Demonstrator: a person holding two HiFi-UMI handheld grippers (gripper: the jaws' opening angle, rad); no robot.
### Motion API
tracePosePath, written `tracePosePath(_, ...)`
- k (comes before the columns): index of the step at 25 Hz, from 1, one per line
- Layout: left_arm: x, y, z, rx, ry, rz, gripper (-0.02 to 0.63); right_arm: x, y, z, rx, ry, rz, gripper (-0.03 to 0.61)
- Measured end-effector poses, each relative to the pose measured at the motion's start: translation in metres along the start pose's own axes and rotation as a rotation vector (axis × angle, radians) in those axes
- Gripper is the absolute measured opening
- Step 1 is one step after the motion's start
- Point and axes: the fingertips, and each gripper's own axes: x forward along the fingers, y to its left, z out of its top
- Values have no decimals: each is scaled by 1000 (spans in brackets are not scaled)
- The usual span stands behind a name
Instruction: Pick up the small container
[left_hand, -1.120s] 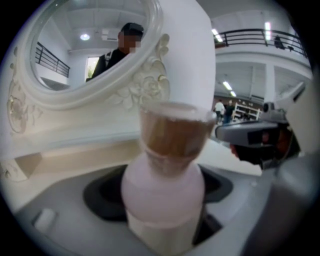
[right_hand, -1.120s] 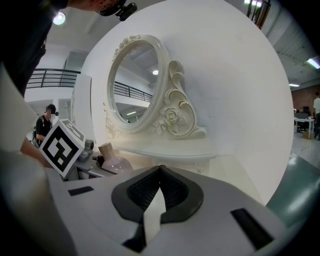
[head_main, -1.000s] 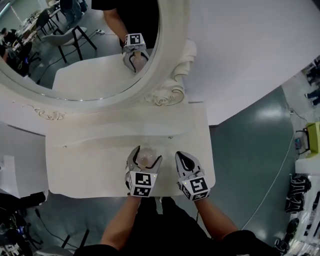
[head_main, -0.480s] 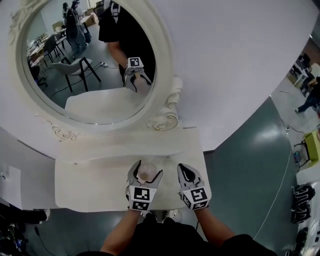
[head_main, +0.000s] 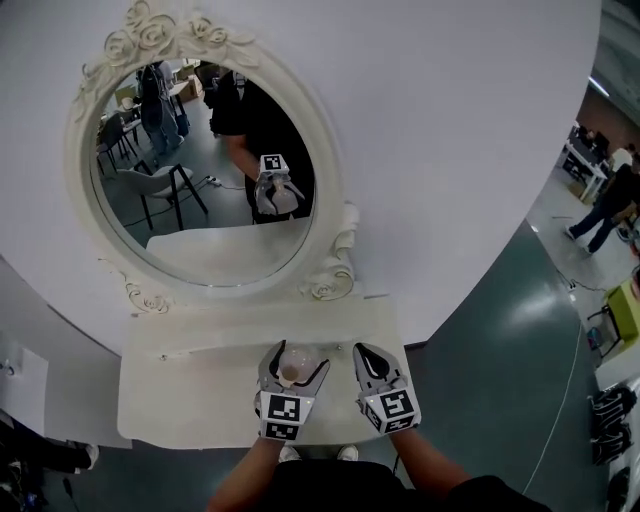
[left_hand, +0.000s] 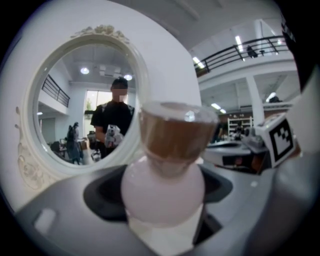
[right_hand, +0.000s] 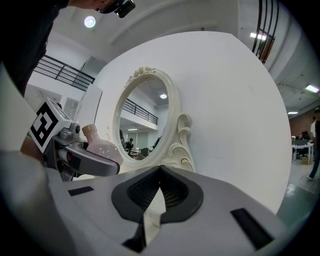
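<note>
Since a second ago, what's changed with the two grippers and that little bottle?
Hardly anything. Only the head view has swung upward, so the whole mirror now shows. The left gripper stays closed on the small container over the table. Nothing was taken hold of or let go. The right gripper remains shut and empty beside the left one.

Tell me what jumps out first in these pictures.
An ornate white oval mirror fills the wall above a white vanity table and reflects the person and the room behind. In front of it, the left gripper is clamped on the small container, a round pale pink bottle with a brownish cap. The right gripper sits just beside it, jaws together and empty.
</note>
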Motion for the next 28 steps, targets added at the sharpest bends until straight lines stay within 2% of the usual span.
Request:
tracePosePath(7,-12,4,20,11,-46,15,408,-2,5,31,-40,-55,1,5)
tracePosePath(28,-24,17,23,-34,-59,26,408,0,20,39,-58,-52,-19,5)
